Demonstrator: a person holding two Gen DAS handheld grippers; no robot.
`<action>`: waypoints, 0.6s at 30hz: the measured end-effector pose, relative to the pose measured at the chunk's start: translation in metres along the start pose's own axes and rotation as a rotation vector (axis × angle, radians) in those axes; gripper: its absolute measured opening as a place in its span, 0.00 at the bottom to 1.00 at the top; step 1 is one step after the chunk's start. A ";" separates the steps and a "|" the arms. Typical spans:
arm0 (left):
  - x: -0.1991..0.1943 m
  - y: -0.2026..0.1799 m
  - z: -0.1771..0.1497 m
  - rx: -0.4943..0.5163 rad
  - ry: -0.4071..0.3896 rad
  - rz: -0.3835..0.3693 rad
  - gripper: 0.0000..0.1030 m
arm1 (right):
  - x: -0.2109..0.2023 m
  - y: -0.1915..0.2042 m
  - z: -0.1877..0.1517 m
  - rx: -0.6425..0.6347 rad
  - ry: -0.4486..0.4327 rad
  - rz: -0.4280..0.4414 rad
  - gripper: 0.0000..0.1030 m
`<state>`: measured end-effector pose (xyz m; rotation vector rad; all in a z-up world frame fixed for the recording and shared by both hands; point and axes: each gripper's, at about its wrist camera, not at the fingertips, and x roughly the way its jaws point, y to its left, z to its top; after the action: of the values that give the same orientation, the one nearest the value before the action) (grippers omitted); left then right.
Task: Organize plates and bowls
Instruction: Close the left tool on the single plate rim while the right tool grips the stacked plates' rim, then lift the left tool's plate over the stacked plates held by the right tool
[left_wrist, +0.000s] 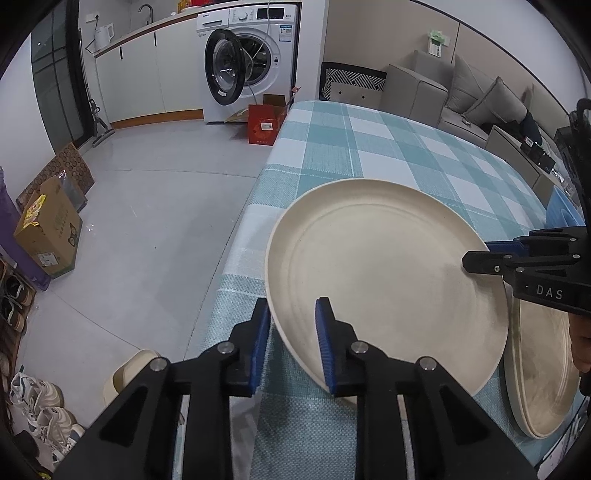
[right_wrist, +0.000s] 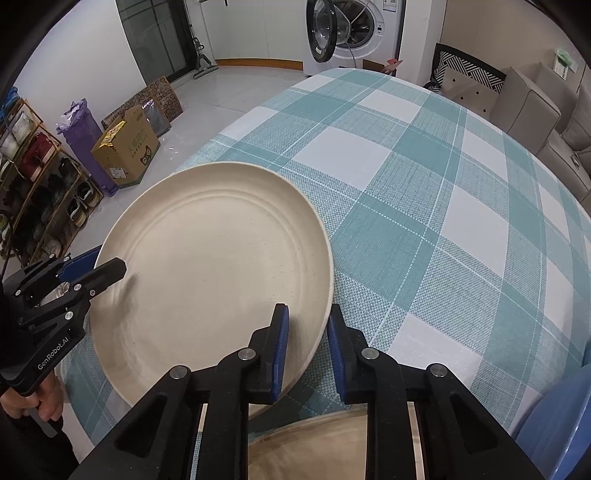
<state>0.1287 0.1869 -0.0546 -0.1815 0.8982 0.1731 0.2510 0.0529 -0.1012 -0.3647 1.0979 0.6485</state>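
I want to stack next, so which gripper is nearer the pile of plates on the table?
Right. The right gripper, clamped on the cream plate, sits just above the pile of plates. The left gripper grips the plate's opposite rim, a plate's width away.

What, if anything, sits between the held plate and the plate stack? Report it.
Nothing visible. Both tools, left and right, clamp the cream plate's rim; the plate stack lies right beside it with only checked tablecloth between.

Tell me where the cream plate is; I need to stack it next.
The cream plate is clamped at opposite rims by both grippers, tilted above the checked cloth near the table's left edge, beside the plate stack.
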 end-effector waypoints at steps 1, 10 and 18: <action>-0.001 0.000 0.000 -0.001 -0.003 0.000 0.22 | -0.001 0.000 0.000 0.000 -0.004 0.000 0.20; -0.010 -0.004 0.003 0.005 -0.028 -0.005 0.22 | -0.014 -0.001 0.001 -0.005 -0.028 -0.012 0.19; -0.025 -0.010 0.007 0.014 -0.065 -0.015 0.22 | -0.035 -0.003 -0.001 -0.001 -0.062 -0.016 0.19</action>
<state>0.1206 0.1773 -0.0302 -0.1686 0.8333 0.1583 0.2416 0.0390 -0.0704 -0.3518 1.0348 0.6420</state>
